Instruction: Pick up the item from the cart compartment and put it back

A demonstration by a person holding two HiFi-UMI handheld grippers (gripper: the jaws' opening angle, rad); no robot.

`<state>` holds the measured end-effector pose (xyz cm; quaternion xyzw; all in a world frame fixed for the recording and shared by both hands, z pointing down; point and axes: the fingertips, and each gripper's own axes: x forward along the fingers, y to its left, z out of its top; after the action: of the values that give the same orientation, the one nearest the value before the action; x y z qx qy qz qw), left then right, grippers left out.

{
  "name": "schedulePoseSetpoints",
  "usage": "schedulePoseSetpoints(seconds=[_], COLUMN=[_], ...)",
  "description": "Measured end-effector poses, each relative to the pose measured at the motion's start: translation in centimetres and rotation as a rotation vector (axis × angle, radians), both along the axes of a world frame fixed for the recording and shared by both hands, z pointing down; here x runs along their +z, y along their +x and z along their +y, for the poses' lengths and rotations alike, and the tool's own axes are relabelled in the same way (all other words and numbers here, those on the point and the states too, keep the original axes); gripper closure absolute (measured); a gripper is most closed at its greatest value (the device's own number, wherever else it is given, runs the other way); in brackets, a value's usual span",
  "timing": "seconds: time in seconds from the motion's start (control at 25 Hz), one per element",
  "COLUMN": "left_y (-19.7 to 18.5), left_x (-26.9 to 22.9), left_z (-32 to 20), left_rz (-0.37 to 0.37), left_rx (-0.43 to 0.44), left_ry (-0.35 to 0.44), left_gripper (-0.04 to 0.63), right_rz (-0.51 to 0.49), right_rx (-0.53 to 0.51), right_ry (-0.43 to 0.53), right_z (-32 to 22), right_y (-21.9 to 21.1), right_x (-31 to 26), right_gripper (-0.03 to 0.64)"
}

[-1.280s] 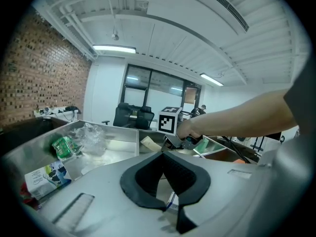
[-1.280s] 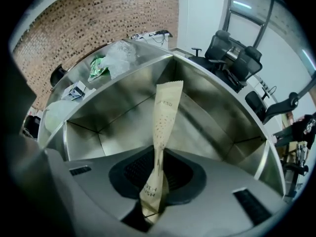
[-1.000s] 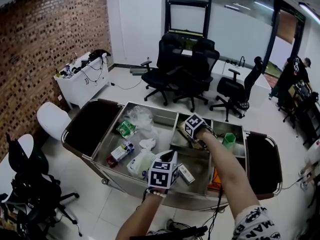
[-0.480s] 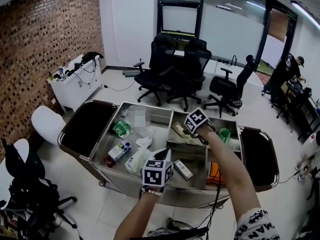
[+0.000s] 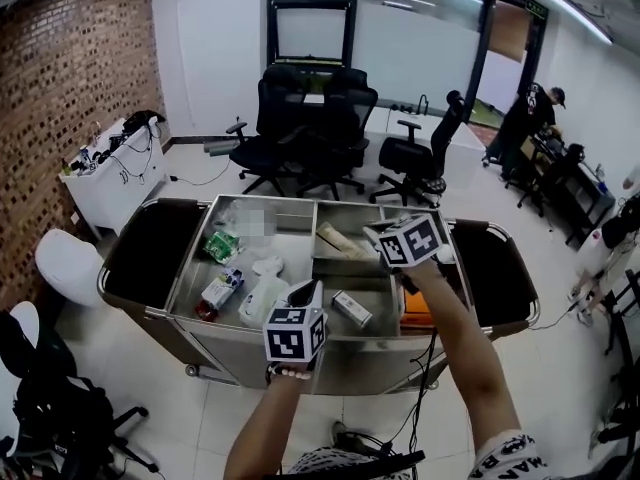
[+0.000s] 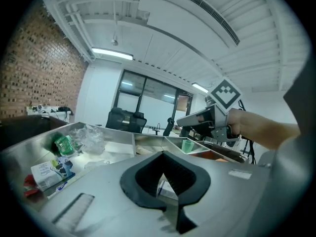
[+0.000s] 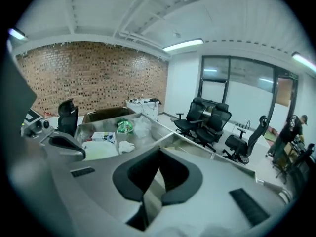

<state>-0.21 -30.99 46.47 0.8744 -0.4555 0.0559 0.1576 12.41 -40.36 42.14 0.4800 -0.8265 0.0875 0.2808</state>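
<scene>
The steel cart has several open compartments. In the left one lie a green packet, a blue and white box and a white pouch. A small box and a tan packet lie in the middle ones. My right gripper hangs shut and empty above the cart's right side, over an orange item. My left gripper is held over the front rim, jaws together with nothing in them. A green cup stands under the right gripper.
Black office chairs stand behind the cart. A white desk with cables lines the brick wall on the left. A white stool and a black chair are near the cart's left end. A person stands far right.
My right gripper has risen out of the right compartment and now hangs above it, shut and empty. The left gripper has stayed near the front rim.
</scene>
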Motion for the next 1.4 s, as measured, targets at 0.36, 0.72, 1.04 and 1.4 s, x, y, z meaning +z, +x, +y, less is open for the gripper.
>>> schedulePoseSetpoints(seconds=[0.36, 0.72, 1.04, 1.4], left_y=[-0.5, -1.0, 0.0, 2.1], left_x=[-1.4, -0.2, -0.1, 0.3], left_z=[6.1, 12.1, 16.7, 18.6], left_rz=[0.010, 0.005, 0.011, 0.010], left_rx=[0.045, 0.037, 0.036, 0.030], left_ry=[0.075, 0.085, 0.087, 0.075], left_gripper=[0.594, 0.594, 0.594, 0.594], right_rz=[-0.031, -0.106, -0.244, -0.312], right_rx=[0.033, 0.087, 0.112, 0.146], right_ry=[0.195, 0.285, 0.228, 0.233], right_z=[12.5, 22.9, 29.5, 31.9], right_y=[-1.4, -1.4, -0.9, 1.1], right_x=[-4.0, -2.5, 1.9, 3.1], right_gripper=[0.606, 0.606, 0.607, 0.606])
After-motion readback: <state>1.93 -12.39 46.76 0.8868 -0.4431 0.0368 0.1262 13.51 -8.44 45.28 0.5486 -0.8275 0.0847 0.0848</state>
